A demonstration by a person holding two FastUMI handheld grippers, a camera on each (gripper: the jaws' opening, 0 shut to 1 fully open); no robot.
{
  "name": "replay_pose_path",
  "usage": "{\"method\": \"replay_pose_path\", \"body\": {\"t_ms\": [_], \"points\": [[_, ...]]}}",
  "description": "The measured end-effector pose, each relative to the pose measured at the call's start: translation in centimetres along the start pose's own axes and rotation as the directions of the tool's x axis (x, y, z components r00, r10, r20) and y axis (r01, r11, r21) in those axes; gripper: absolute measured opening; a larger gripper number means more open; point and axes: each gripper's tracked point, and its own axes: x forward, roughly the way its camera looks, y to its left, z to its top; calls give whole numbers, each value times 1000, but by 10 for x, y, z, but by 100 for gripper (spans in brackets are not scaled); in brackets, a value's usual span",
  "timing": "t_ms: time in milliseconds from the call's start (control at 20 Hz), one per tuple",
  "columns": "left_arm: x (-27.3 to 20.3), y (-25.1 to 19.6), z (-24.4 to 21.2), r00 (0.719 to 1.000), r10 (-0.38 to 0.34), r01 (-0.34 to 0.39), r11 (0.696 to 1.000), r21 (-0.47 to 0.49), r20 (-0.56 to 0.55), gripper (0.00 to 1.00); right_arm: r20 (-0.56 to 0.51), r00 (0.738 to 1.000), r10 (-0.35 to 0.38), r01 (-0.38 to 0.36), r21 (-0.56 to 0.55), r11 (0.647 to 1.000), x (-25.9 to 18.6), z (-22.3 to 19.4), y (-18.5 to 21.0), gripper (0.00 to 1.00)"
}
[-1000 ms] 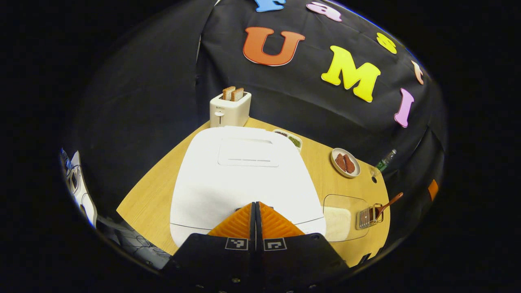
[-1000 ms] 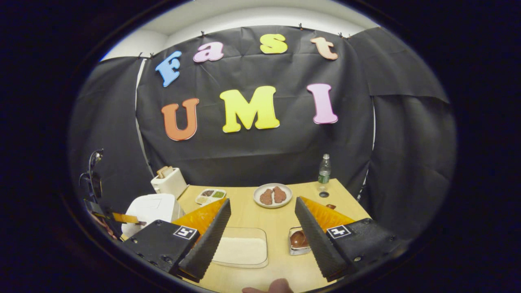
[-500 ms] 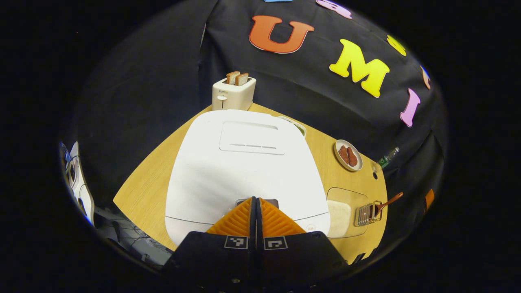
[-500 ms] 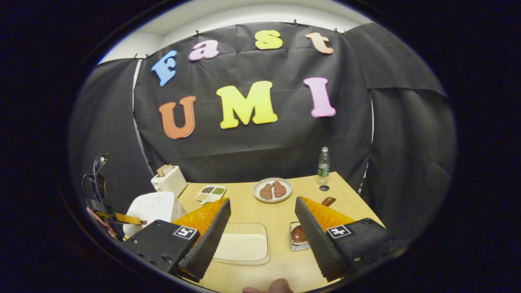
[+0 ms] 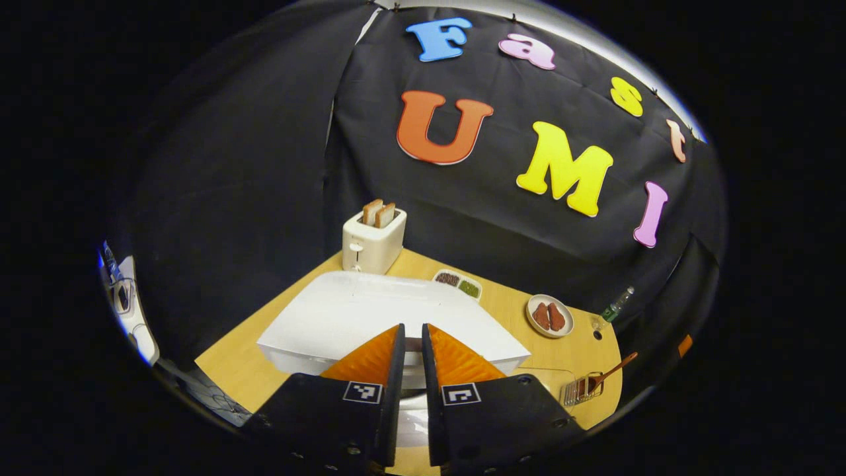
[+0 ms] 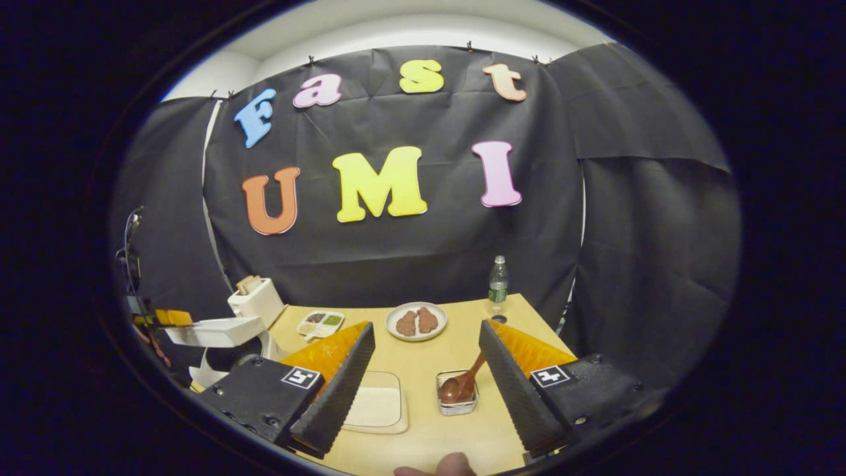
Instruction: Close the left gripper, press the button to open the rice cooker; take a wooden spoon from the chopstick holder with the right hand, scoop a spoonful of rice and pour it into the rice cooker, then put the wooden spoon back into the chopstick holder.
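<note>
Your left tool [image 5: 410, 340], fingers slightly apart, sits low centre before the white rice cooker's raised lid [image 5: 370, 317]; your right tool [image 6: 426, 370] gapes wide above the wooden spoon [image 6: 462, 383].

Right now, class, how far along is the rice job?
Done: the rice cooker lid is popped up. In hand: nothing; the right gripper is open, facing the wooden spoon, which sits in its holder. Left: grab, scoop rice, pour, return.

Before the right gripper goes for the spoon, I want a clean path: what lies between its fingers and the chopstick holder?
In the right gripper view, only bare table lies between the open right gripper and the chopstick holder with the wooden spoon.
</note>
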Motion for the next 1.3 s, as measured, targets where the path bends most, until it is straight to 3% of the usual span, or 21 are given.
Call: {"method": "replay_pose_path", "body": {"t_ms": [200, 300, 350, 500, 550, 850, 1100, 1300], "points": [[6, -1, 57, 987, -10, -6, 995, 96, 159, 24, -55, 998, -17, 19, 27, 999, 11, -23, -25, 100], [-6, -24, 68, 979, -88, 70, 992, 108, 182, 30, -81, 996, -37, 40, 35, 999, 16, -37, -37, 98], [-9, -29, 76, 973, -110, 85, 988, 127, 201, 45, -97, 994, -40, 44, 34, 998, 19, -44, -41, 100], [-25, -36, 84, 958, -107, 56, 980, 191, 268, 70, -131, 990, -54, 59, 35, 998, 27, -61, -58, 100], [-33, -43, 79, 954, -111, 58, 980, 193, 279, 96, -141, 989, -54, 61, 47, 997, 30, -66, -62, 100], [-70, -77, 55, 947, -136, 91, 982, 165, 289, 94, -204, 979, -20, 49, 136, 990, 69, -99, -72, 100], [-91, -72, 45, 954, -94, 43, 983, 181, 283, 94, -270, 963, 26, 26, 185, 982, 120, -130, -70, 95], [-102, -57, 35, 963, -27, -21, 984, 175, 267, 94, -337, 940, 49, 32, 229, 973, 153, -160, -75, 99]]}}
